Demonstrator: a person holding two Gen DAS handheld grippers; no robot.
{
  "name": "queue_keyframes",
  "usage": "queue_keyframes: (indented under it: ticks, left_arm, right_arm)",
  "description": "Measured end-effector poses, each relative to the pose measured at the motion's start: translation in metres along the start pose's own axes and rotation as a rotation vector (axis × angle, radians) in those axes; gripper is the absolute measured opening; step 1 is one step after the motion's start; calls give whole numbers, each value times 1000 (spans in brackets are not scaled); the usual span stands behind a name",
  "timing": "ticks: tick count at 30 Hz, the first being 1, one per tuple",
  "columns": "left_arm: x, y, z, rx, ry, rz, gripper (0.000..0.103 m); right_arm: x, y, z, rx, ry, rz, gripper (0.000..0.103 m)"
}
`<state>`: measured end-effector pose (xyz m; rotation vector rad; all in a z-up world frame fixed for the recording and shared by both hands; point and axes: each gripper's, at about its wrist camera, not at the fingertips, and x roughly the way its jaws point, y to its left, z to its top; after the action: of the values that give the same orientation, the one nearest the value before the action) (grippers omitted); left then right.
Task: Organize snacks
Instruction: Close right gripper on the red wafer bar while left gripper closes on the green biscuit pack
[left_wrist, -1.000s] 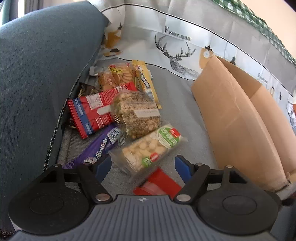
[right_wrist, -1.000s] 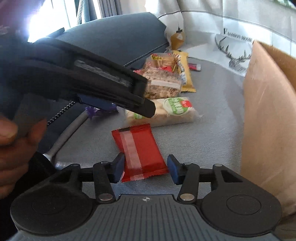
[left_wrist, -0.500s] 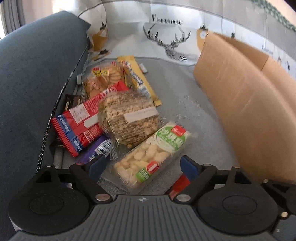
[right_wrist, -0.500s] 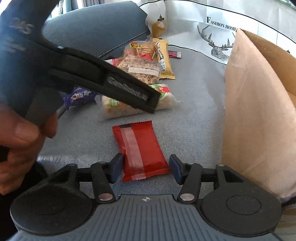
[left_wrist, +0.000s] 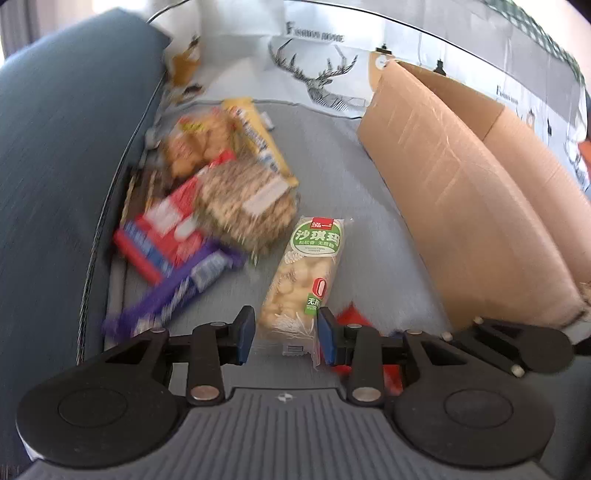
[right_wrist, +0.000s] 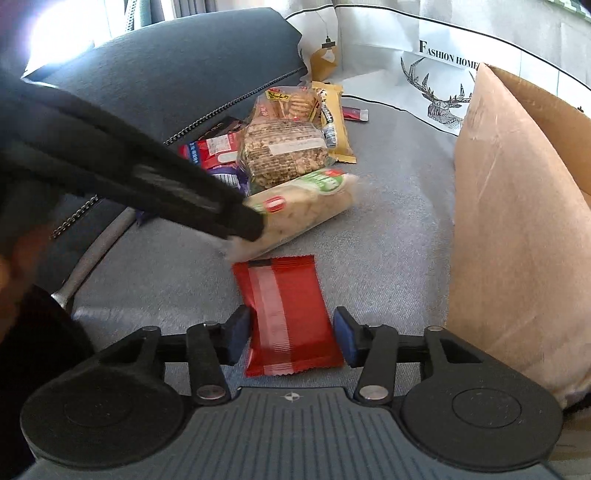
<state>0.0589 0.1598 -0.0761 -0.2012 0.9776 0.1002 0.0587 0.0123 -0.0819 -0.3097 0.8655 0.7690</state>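
Both grippers closing on snack packets on the grey couch seat

The left gripper (left_wrist: 284, 339) has the near end of a clear packet of puffed-rice cake (left_wrist: 306, 277) between its closing pads, the right one touching the wrapper. The right gripper (right_wrist: 291, 339) straddles a red packet (right_wrist: 288, 317), its closing pads just beside the edges; whether they press yet, I cannot tell. Both packets lie near the seat's front edge. More snacks (left_wrist: 207, 206) are heaped against the blue cushion (left_wrist: 62, 147); a cardboard box (left_wrist: 472, 199) stands on the right side.
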Motion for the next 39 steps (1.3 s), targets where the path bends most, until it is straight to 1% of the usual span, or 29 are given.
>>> queue_keyframes:
  ticks: [1, 2, 3, 6, 7, 9, 10, 11, 13, 15, 18, 23, 25, 26, 27, 29, 31, 32, 33, 34, 35, 36, 39]
  left_arm:
    - [-5, 4, -4, -24, 13, 3, 40]
    - [-10, 8, -8, -46, 25, 21, 37]
    - [-14, 11, -11, -67, 35, 39, 20]
    - [-23, 20, -19, -127, 66, 77, 22]
    - [-26, 22, -21, -134, 66, 84, 26]
    - [-28, 22, -20, -134, 54, 70, 49]
    - [-29, 23, -20, -134, 42, 55, 53]
    - [-30, 22, -19, -135, 28, 44, 61]
    - [-29, 20, -17, -137, 9, 31, 66]
    - [-26, 16, -12, -129, -13, 24, 75]
    - [-15, 11, -6, -115, -20, 34, 82]
    - [1, 1, 2, -58, -25, 60, 86]
    - [12, -3, 6, -21, 10, 51, 86]
    - [20, -4, 7, -1, 45, 38, 87]
    - [24, -5, 8, 10, 66, 32, 87]
    - [30, -6, 9, 14, 85, 39, 86]
    - [35, -4, 10, 7, 103, 39, 82]
    - [35, -3, 11, 7, 102, 46, 75]
    - [33, -3, 11, 8, 96, 45, 61]
    - [31, -4, 10, 16, 92, 38, 54]
    - [30, -4, 10, 22, 91, 30, 43]
    - [27, -4, 8, 25, 89, 27, 41]
    - [14, -5, 3, 13, 66, 43, 41]
  right_arm:
    - [-2, 0, -1, -2, 0, -1, 47]
    - [-3, 0, 0, 0, 1, -2, 47]
    - [-4, 1, -1, 2, 3, -4, 47]
    - [-7, 2, -1, 7, 8, -8, 47]
    - [-8, 2, -1, 10, 10, -8, 47]
    - [-8, 3, 0, 20, 14, -2, 48]
    - [-9, 2, 0, 26, 16, 2, 50]
    - [-8, 2, 1, 33, 17, 8, 50]
    - [-8, -1, 3, 46, 15, 12, 50]
    - [-8, -3, 4, 59, 14, 18, 51]
    - [-7, -5, 5, 77, 20, 30, 54]
    - [-4, -4, 5, 65, 23, 35, 59]
    - [-2, -3, 5, 55, 23, 33, 59]
    - [-1, -2, 5, 52, 22, 31, 59]
    - [0, -2, 6, 50, 21, 29, 59]
    - [0, -2, 6, 47, 20, 26, 59]
    - [1, -1, 6, 40, 17, 22, 59]
    - [1, 0, 6, 35, 16, 19, 59]
    - [1, 0, 5, 31, 15, 17, 59]
    - [0, 1, 5, 28, 13, 14, 57]
    - [0, 1, 5, 24, 10, 9, 55]
    - [-1, 1, 5, 21, 6, 6, 48]
    - [-3, -2, 5, 35, -9, 7, 45]
